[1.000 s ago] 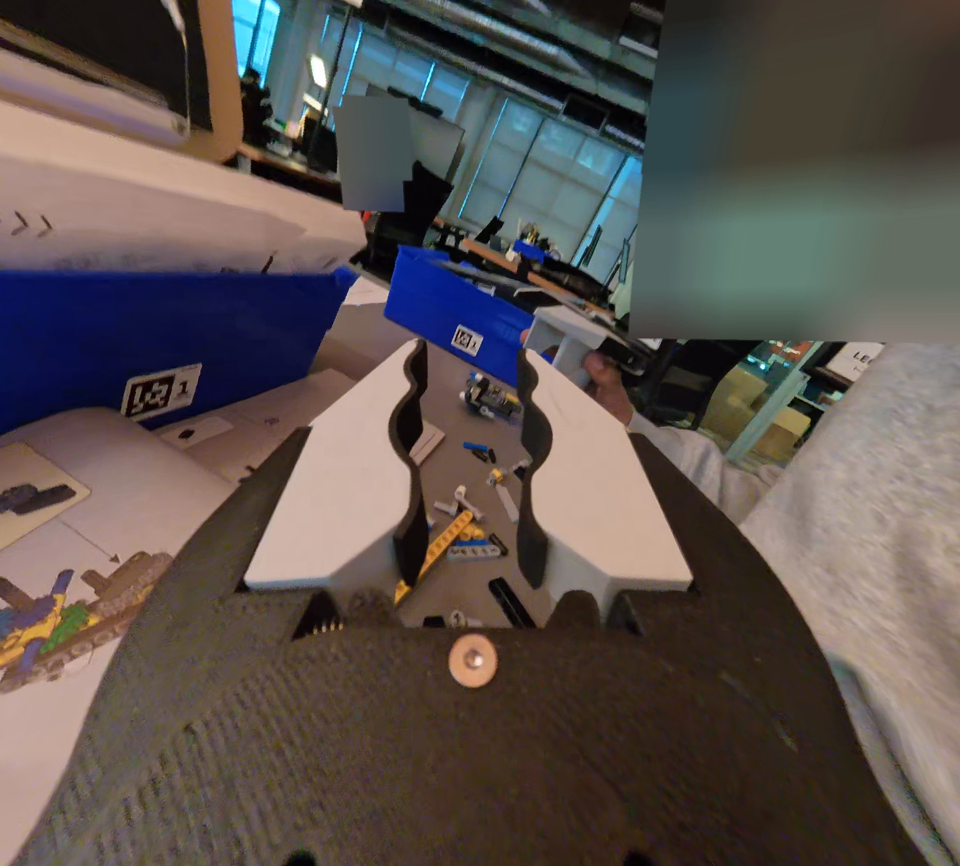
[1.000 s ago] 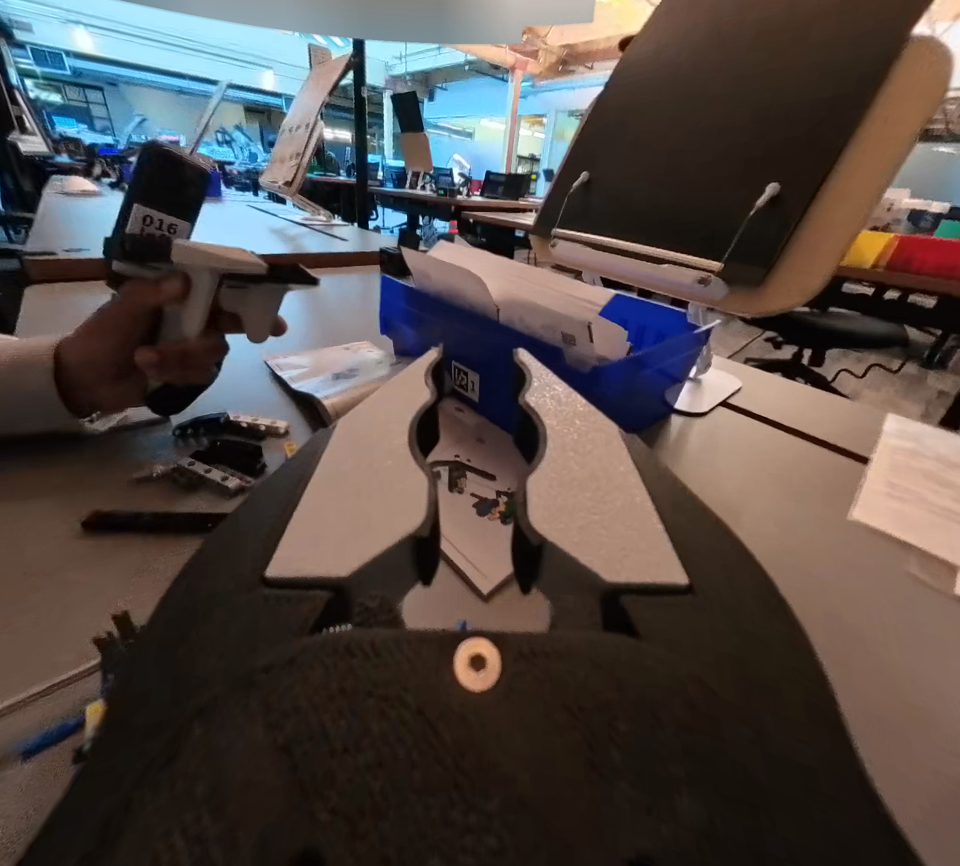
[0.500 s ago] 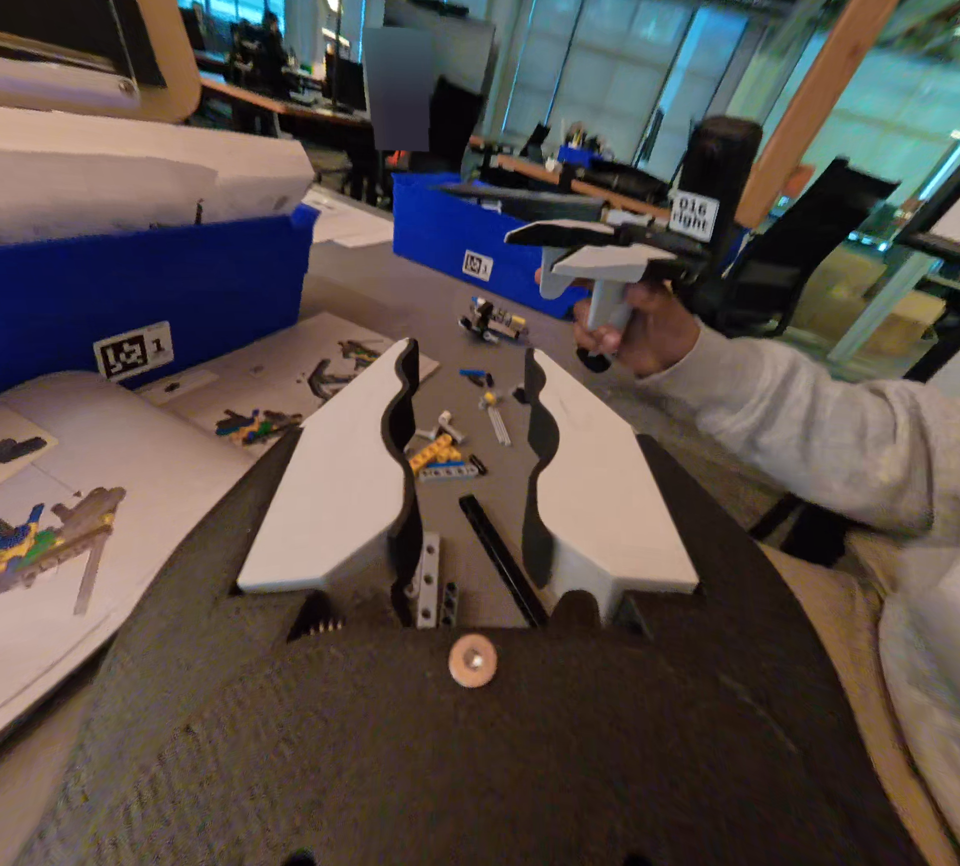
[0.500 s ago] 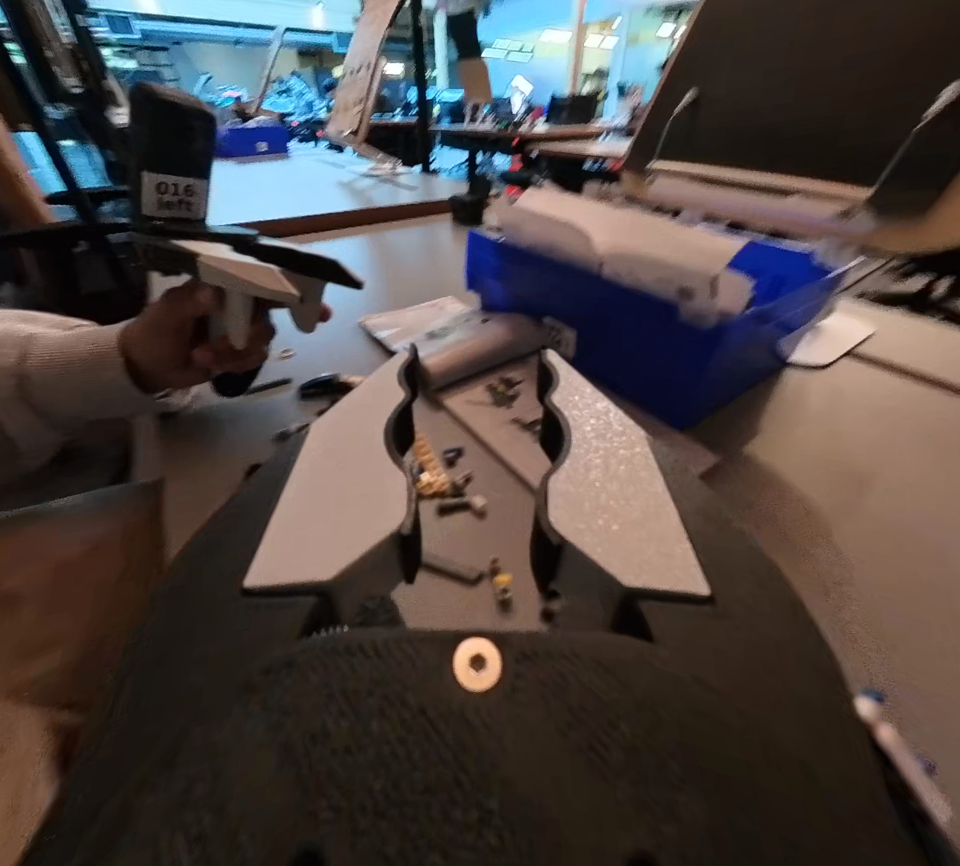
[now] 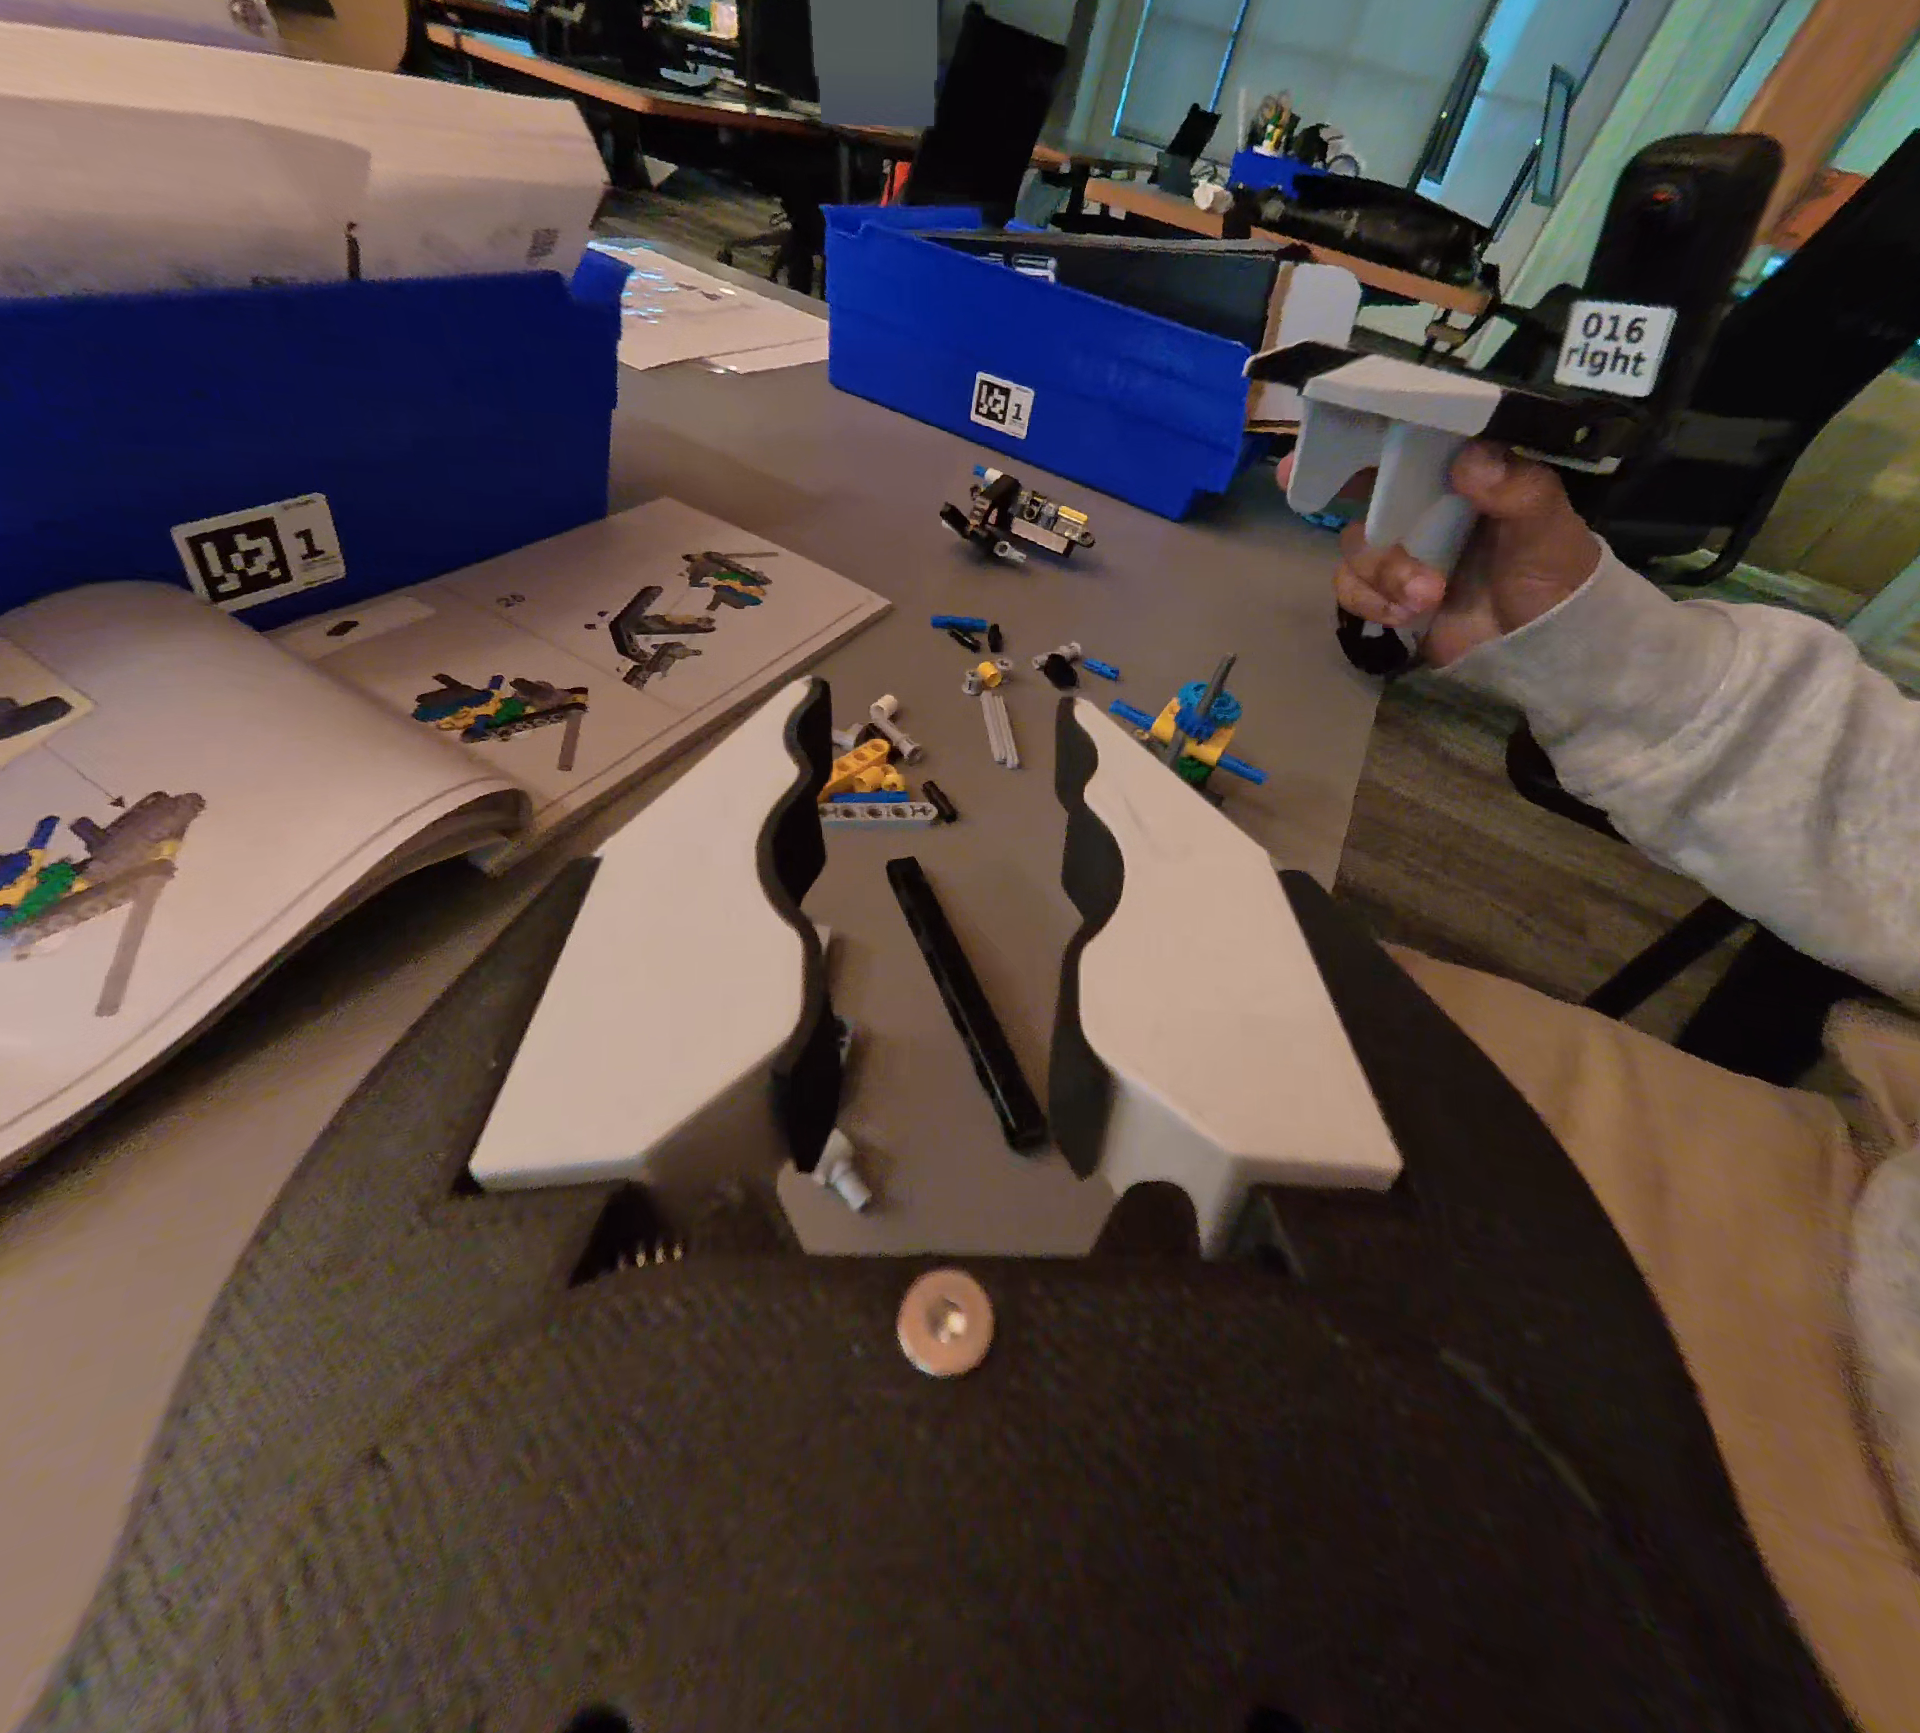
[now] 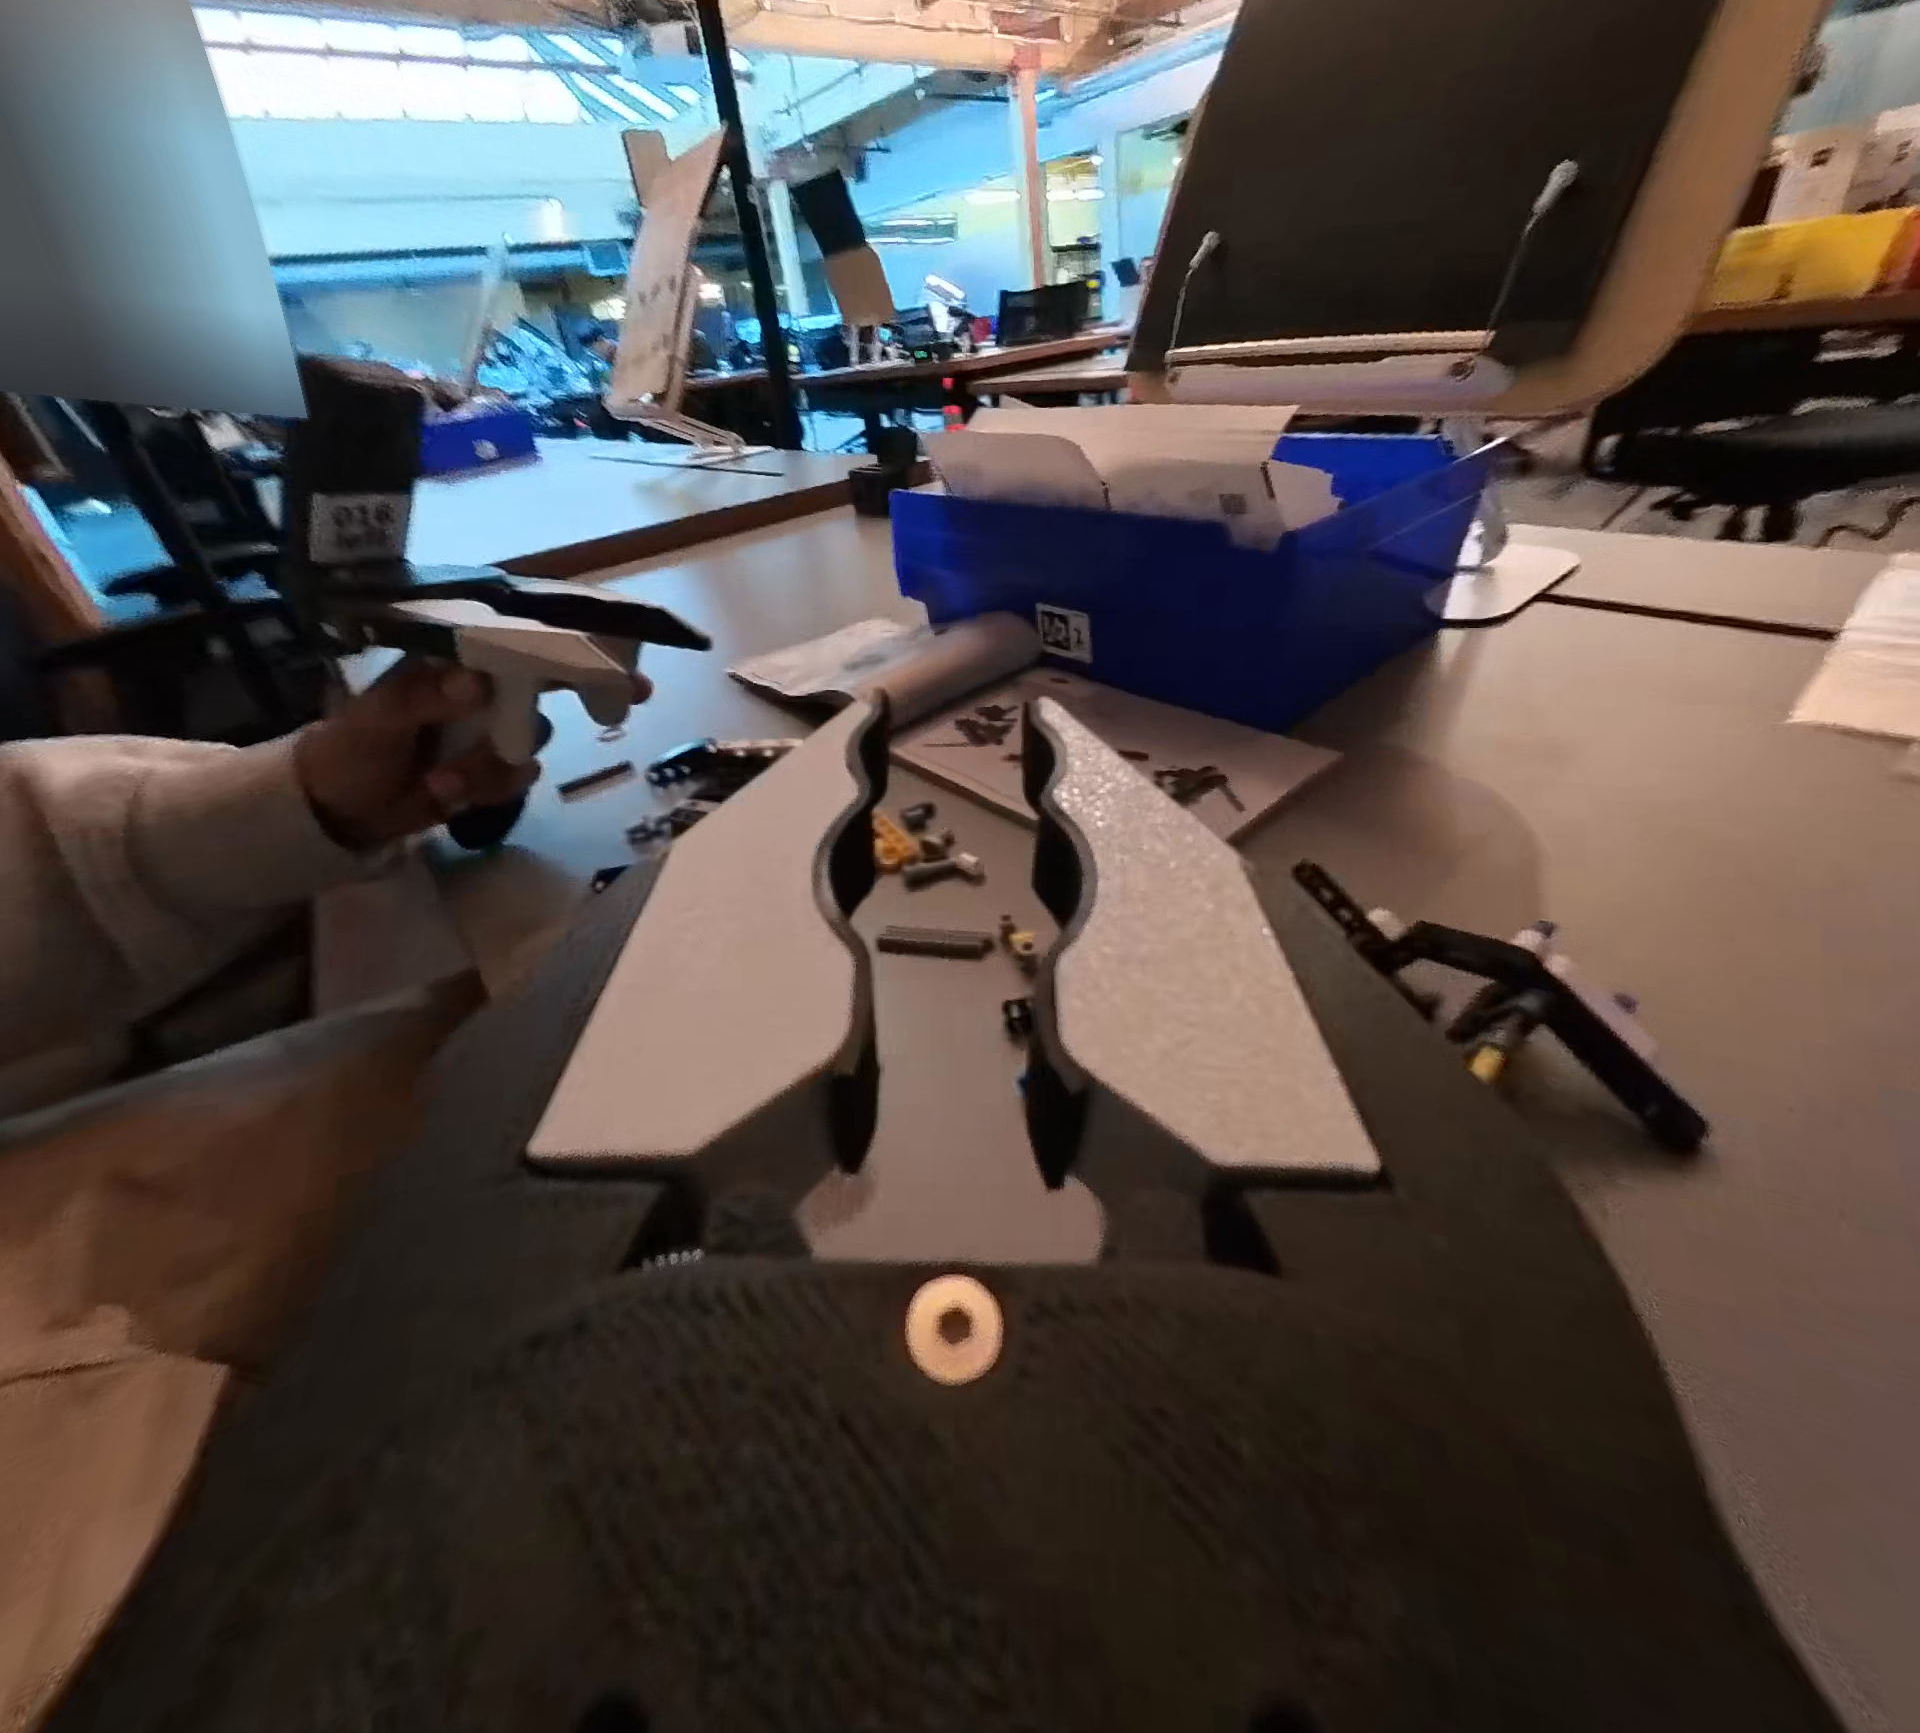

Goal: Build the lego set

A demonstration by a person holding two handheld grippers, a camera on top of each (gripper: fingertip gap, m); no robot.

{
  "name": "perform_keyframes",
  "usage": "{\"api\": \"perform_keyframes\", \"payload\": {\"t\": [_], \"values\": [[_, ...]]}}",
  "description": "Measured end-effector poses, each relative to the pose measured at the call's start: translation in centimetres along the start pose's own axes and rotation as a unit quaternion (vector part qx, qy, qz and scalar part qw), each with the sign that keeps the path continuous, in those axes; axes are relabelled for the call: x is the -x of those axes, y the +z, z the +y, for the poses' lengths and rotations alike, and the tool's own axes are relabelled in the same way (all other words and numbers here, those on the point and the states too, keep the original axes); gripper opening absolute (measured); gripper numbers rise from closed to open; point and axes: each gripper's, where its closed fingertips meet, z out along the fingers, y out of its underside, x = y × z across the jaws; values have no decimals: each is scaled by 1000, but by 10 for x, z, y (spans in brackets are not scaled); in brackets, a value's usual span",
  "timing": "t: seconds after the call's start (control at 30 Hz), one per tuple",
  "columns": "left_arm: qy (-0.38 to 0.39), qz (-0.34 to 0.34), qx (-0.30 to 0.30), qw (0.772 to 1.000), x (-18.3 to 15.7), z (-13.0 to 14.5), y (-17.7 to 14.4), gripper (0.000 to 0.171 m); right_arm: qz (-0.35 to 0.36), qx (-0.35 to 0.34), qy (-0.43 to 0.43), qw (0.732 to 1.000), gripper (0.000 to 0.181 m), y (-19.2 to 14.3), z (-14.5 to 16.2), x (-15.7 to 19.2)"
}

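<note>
The left gripper (image 5: 940, 862) hovers with jaws apart above a long black plastic Lego beam (image 5: 961, 997) lying on the grey table (image 5: 790, 457). The right gripper (image 6: 951, 784), also spread and empty, frames small scattered Lego pieces (image 6: 920, 852) beyond its tips.

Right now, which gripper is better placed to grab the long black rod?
Left, probably. The long black rod lies on the grey table between the left gripper's open fingers. The right gripper, also open, is aimed at small loose pieces.
</note>
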Motion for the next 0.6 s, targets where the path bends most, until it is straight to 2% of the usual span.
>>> {"api": "perform_keyframes", "payload": {"t": [0.23, 0.47, 0.6], "values": [[-23, 9, -21, 999, 1, -7, 12, 41, -19, 17, 33, 999, 26, 15, 13, -12], [-42, 29, -36, 998, 19, -28, 27, 40, -29, -1, 14, 999, 24, 46, 1, -29], [-27, 1, -67, 997, 37, -36, 19, 26, -29, 17, -10, 999, 23, 60, 5, -32]]}}
